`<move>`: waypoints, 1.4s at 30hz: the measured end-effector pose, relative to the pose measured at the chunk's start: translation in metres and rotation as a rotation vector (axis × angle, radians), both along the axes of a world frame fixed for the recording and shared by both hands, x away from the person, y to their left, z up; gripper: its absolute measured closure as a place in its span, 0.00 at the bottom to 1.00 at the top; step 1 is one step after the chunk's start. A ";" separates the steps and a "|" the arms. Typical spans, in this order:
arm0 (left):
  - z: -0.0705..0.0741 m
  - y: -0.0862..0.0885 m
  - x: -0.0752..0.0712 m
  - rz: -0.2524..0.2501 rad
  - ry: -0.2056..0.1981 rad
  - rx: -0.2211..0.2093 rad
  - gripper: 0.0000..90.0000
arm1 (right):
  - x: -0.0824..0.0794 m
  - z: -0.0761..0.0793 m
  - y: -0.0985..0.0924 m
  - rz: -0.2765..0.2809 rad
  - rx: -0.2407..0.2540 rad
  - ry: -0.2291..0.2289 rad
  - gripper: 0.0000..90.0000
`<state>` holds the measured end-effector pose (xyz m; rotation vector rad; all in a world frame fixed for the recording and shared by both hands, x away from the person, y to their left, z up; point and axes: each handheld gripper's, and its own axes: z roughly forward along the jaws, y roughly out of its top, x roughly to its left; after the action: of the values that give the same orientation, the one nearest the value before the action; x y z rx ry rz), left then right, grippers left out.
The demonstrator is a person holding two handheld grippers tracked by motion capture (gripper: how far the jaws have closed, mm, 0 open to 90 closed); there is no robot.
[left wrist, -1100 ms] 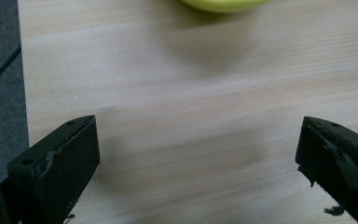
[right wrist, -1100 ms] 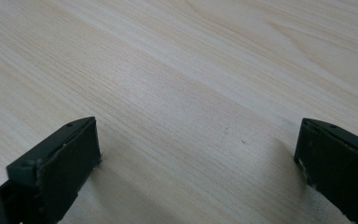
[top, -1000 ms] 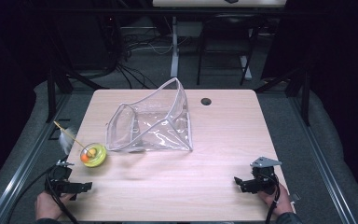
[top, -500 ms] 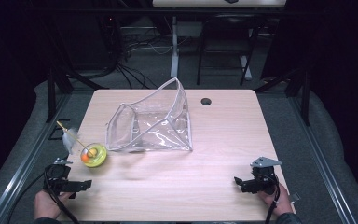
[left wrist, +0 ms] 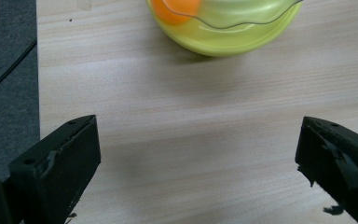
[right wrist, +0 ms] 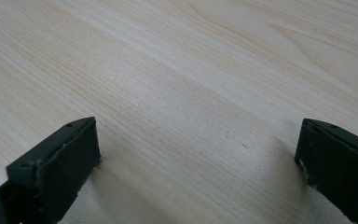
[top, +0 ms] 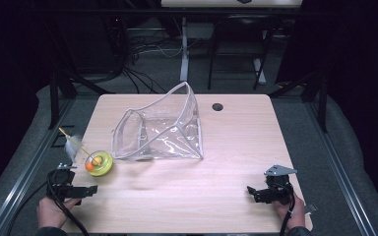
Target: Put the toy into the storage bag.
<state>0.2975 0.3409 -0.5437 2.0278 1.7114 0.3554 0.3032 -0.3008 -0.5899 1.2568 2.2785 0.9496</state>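
Observation:
A yellow-green dish toy (top: 99, 163) holding an orange ball (top: 89, 166) sits near the table's left edge. A thin stick with a white feather (top: 72, 143) rises from it toward the left. My left gripper (top: 86, 190) rests just in front of the toy, open and empty. In the left gripper view the dish (left wrist: 223, 32) and the ball (left wrist: 175, 9) lie a short way beyond the wide-apart jaws of that gripper (left wrist: 198, 158). My right gripper (top: 254, 192) stands open at the front right, and the right gripper view has bare wood between its fingers (right wrist: 198, 158).
A large clear plastic zip pouch (top: 162, 130) lies gaping in the middle of the wooden table (top: 236, 147). A dark cable hole (top: 217, 106) is at the back right. Grey floor (left wrist: 7, 70) drops off just left of the left gripper.
The feather on the stick wavers a little. Both grippers and the pouch hold their places.

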 end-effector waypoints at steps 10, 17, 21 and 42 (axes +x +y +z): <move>0.011 0.000 -0.001 -0.018 -0.006 -0.029 0.00 | 0.001 0.001 0.000 0.006 -0.005 0.006 0.00; 0.019 -0.004 -0.002 -0.043 0.025 -0.051 0.00 | 0.001 0.000 0.000 0.003 -0.002 0.001 0.00; 0.031 0.001 -0.004 -0.046 0.045 -0.049 0.00 | 0.001 0.000 0.000 0.005 -0.004 0.002 0.00; 0.085 -0.013 0.006 -0.134 -0.010 -0.044 0.00 | 0.001 0.000 0.000 0.005 -0.003 0.002 0.00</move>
<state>0.3036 0.3284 -0.4585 2.0918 1.5538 0.2807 0.3045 -0.3006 -0.5896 1.2515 2.2852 0.9470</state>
